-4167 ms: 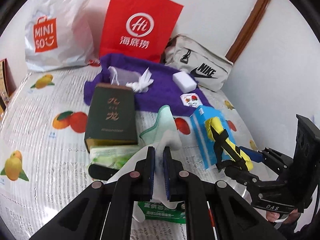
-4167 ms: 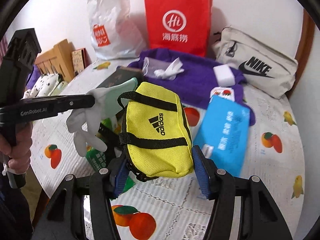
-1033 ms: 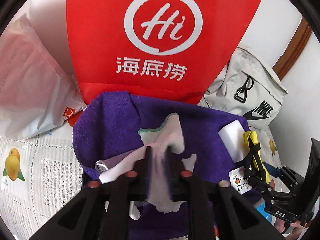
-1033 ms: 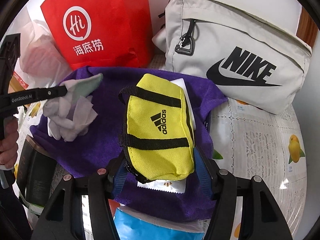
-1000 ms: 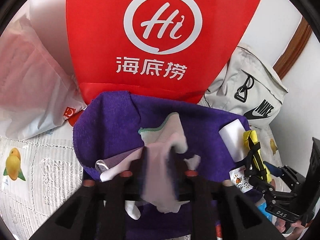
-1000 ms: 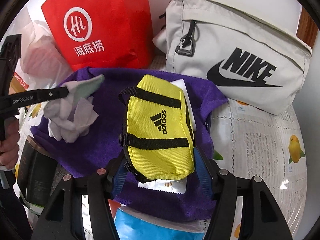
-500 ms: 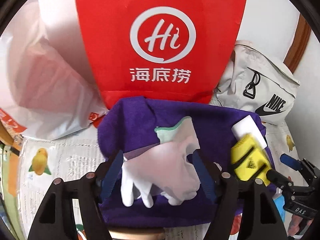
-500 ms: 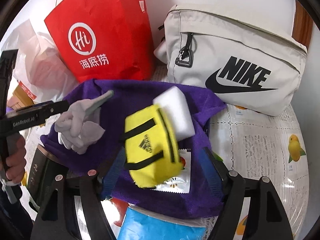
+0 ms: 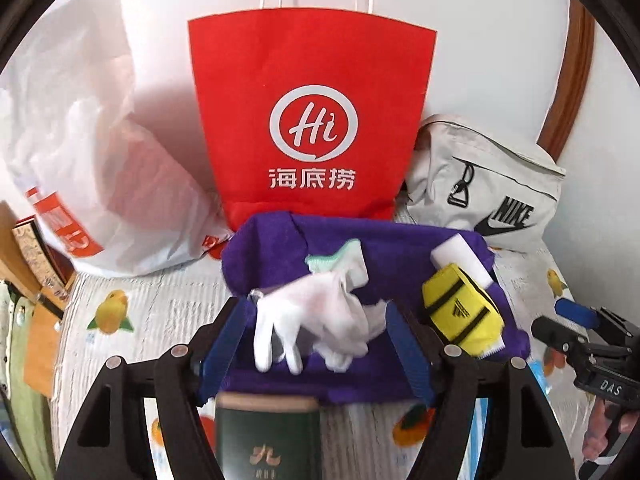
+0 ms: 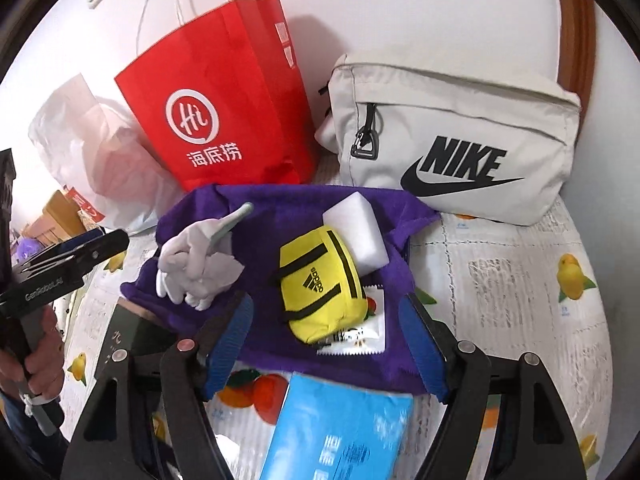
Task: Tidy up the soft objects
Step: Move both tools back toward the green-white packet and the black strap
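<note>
Through the left wrist camera, my left gripper point(image 9: 314, 344) hangs with its jaws spread wide and holding nothing; the white gloves point(image 9: 316, 312) lie crumpled between them on the purple towel point(image 9: 276, 256), in front of the red Hi paper bag point(image 9: 312, 120).

Through the right wrist camera, my right gripper point(image 10: 326, 344) is likewise spread wide and empty. The yellow adidas pouch point(image 10: 320, 284) rests on the towel, touching the white sponge point(image 10: 358, 228) behind it and overlapping a small snack packet point(image 10: 360, 338). The grey Nike bag point(image 10: 452, 140) stands behind on the desk point(image 10: 500, 280).
</note>
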`<state>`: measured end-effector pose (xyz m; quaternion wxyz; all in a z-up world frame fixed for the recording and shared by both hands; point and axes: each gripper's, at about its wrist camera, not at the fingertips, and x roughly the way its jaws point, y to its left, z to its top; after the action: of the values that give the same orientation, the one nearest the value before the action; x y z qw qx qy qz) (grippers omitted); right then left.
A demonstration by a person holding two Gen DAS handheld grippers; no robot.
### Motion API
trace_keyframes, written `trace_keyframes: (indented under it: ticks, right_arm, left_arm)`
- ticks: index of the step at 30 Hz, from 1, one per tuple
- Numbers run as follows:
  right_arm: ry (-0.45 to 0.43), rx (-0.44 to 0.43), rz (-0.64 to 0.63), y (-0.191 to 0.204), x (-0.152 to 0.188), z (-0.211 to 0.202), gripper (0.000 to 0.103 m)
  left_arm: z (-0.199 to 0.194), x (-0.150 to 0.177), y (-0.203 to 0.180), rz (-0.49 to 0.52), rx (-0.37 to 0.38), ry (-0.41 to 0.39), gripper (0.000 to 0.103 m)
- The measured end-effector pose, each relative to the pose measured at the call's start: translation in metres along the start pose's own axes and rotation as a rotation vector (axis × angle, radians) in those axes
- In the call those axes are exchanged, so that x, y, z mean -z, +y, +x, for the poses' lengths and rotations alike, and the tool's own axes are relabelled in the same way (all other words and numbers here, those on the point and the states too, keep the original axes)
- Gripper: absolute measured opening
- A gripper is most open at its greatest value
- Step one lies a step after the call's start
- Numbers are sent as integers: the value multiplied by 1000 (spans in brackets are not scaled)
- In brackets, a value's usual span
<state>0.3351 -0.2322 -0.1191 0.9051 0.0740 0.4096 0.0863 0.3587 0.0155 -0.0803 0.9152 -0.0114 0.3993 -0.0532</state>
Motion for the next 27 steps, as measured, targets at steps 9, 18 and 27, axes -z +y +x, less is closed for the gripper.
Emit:
trace_keyframes:
  ticks: [9, 18, 27]
  right_arm:
    - [-46, -38, -7, 20, 31, -49, 76]
    - [-69, -70, -53, 51, 75, -89, 76]
    - [-47, -99, -81, 67, 122, -98, 76]
  left_arm:
    - [-55, 40, 1, -18, 12, 13, 71]
    - [-97, 94, 12, -74, -7, 6, 71]
    - [-101, 146, 26, -97, -50, 52, 71]
